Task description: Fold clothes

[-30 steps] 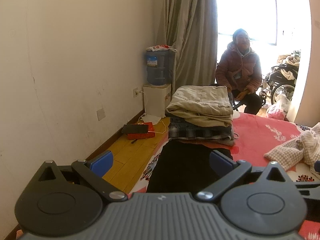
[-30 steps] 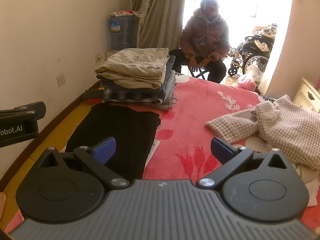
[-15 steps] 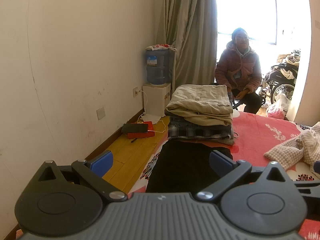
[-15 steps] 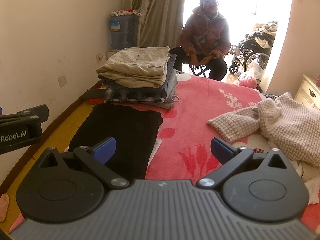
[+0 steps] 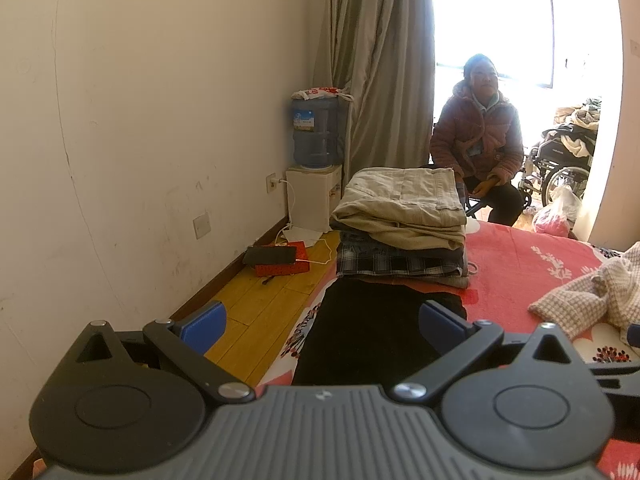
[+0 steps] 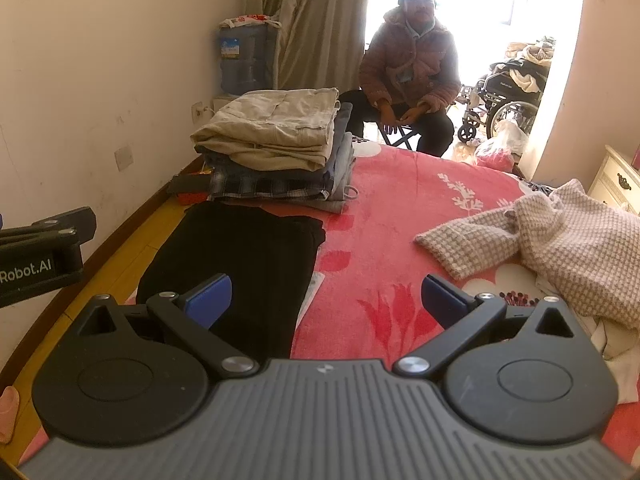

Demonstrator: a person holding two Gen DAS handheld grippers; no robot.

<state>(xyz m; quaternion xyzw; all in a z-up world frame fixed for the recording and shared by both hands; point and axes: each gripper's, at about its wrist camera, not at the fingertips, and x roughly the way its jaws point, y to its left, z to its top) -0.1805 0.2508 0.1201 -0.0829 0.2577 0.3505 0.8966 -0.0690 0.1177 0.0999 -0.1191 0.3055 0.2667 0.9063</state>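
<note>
Left wrist view: my left gripper [image 5: 322, 322] spread wide, empty. Black garment [image 5: 376, 328] lies flat at centre frame on the red bedspread [image 5: 516, 256], folded stack [image 5: 400, 220] just behind it.

Right wrist view: right gripper [image 6: 326, 298] likewise spread, empty. Black garment [image 6: 240, 264] lower left; checked sweater [image 6: 560, 236] crumpled at right.

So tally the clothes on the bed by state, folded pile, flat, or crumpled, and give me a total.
Folded pile: 1, holding several garments whose exact number I cannot tell
Flat black garment: 1
Crumpled checked garment: 1
Total: 3 groups on the bed
</note>
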